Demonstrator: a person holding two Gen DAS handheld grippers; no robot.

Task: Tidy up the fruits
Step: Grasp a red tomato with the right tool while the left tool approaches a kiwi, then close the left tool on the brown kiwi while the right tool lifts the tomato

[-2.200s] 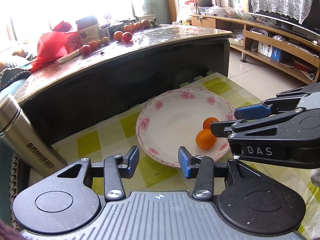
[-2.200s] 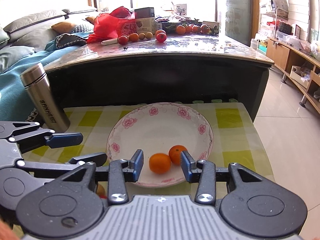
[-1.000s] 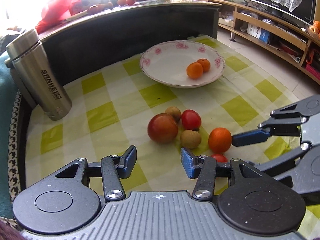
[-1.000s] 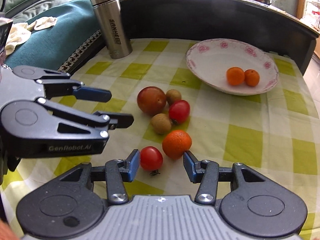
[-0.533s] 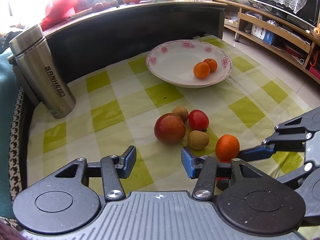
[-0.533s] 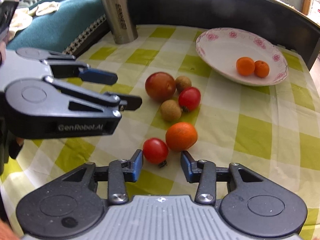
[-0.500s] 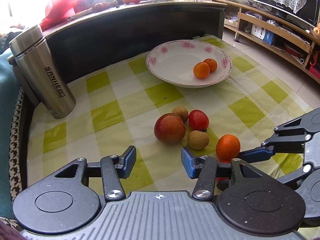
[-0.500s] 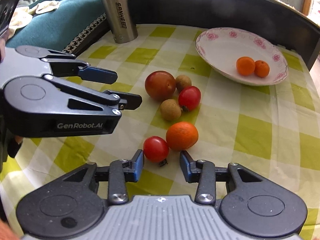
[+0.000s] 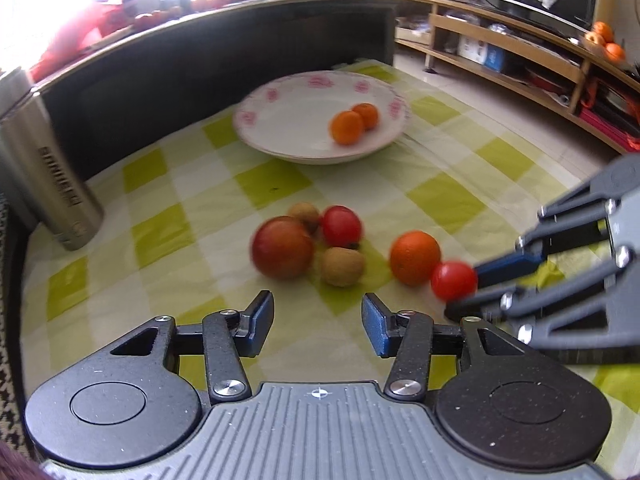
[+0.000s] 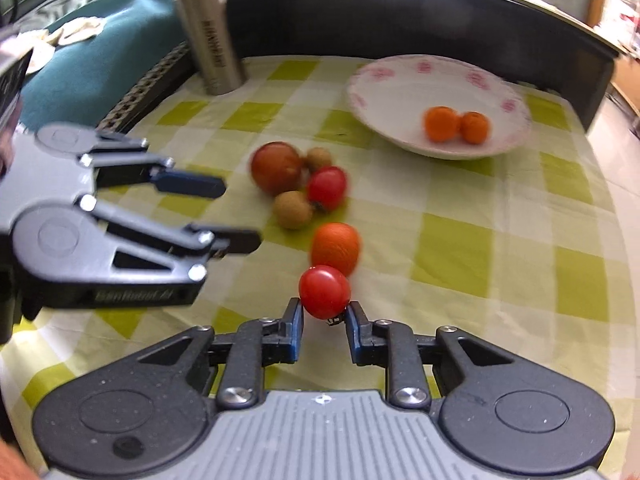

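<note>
The flowered plate (image 10: 436,76) sits at the far side of the desk (image 10: 480,240) on the green-checked cloth and holds two small oranges (image 10: 456,123), touching each other near its right rim. A steel flask (image 10: 212,32) stands upright at the desk's far left corner, well apart from the plate.

On the bare cloth between plate and tongs lie a large red fruit (image 10: 276,167), two small brown fruits (image 10: 293,209) and a red tomato (image 10: 327,188), all bunched together. A larger orange (image 10: 335,247) lies a little nearer.

The right tongs (image 10: 322,322) are closed on a second red tomato (image 10: 325,292), pinched between the blue pads just in front of the larger orange. The left tongs (image 9: 318,322) are open and empty, hovering short of the bunch.

Half a second ago the right tongs stood open with this tomato lying on the cloth between their tips; now the jaws have narrowed onto it. The plate's contents are unchanged, and the left tongs remain spread as before.
</note>
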